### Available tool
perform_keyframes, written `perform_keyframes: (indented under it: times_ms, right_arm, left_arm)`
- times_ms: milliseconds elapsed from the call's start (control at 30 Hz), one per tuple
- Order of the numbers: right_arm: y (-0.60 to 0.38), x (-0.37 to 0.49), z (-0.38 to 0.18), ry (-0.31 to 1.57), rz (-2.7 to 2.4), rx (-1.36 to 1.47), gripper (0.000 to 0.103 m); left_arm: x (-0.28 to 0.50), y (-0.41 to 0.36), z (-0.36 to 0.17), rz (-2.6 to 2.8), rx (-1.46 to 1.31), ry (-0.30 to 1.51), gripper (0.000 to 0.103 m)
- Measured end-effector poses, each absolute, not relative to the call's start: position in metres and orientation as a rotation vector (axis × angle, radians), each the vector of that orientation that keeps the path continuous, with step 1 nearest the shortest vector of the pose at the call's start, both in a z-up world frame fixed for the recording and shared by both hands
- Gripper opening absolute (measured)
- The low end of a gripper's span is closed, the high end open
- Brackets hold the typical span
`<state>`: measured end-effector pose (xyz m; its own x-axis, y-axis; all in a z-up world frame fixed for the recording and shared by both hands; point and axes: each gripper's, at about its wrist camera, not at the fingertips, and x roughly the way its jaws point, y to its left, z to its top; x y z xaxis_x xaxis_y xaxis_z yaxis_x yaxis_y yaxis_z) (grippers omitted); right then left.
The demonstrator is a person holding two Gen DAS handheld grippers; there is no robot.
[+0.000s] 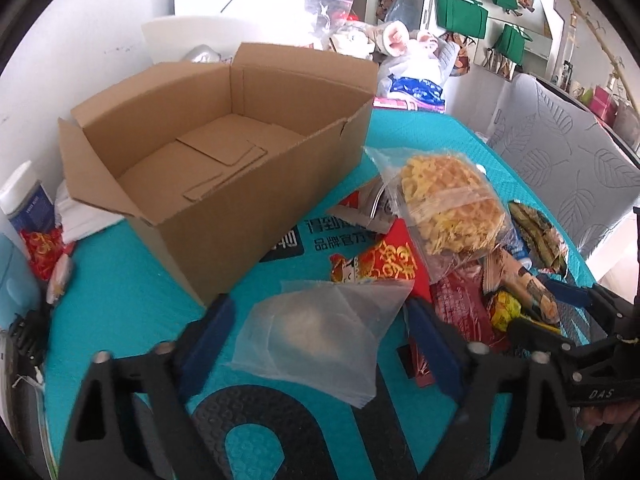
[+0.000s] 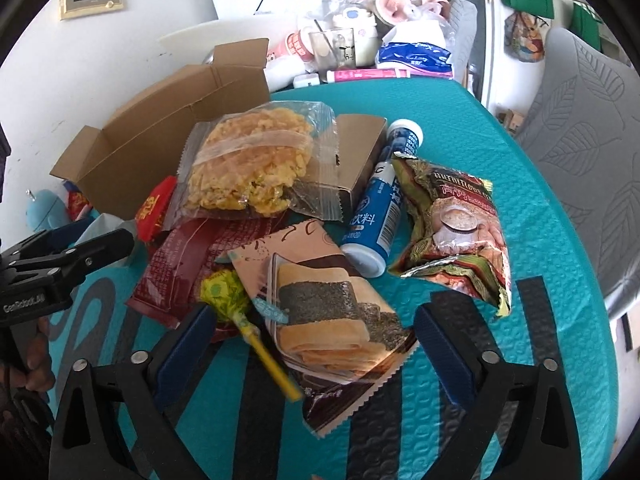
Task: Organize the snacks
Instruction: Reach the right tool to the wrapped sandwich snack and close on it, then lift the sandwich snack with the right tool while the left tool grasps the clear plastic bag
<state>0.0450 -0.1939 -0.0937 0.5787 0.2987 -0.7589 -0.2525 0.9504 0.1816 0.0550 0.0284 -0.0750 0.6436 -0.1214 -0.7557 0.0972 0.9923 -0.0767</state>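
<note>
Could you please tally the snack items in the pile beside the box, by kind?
Clear bags: 2, noodle bag and frosted bag
Printed packets: 4, roll, green, maroon, red
Tubes: 1
Lollipops: 1
Total: 8

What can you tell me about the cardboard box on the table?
The cardboard box is plain brown corrugated card, open at the top with its flaps standing up. Only loose bits of cardboard lie on its floor. It sits on the teal table cover, left of the snack pile, near the white wall.
</note>
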Motion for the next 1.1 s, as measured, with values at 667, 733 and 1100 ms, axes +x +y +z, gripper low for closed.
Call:
perform_keyframes:
  times_ms: [667,733,1100]
  right_arm:
    - [-0.191,0.004,-0.092,0.883,0.338,-0.012,0.025]
    - [-0.190,-0.005,-0.092,0.879,0.338,-0.030,0.025]
    - [-0.201,-0.052,-0.089,0.918,0.331,-0.024,0.025]
  left_arm:
    - [0.005,0.023,-0.070,-0.145,0.036,0.875,0.056]
    - [-0.003,0.021,-0.070,-0.160,0.039,0.883,0.056]
    - [-0.038,0.009,-0.069,-0.240,0.057,0.901,0.056]
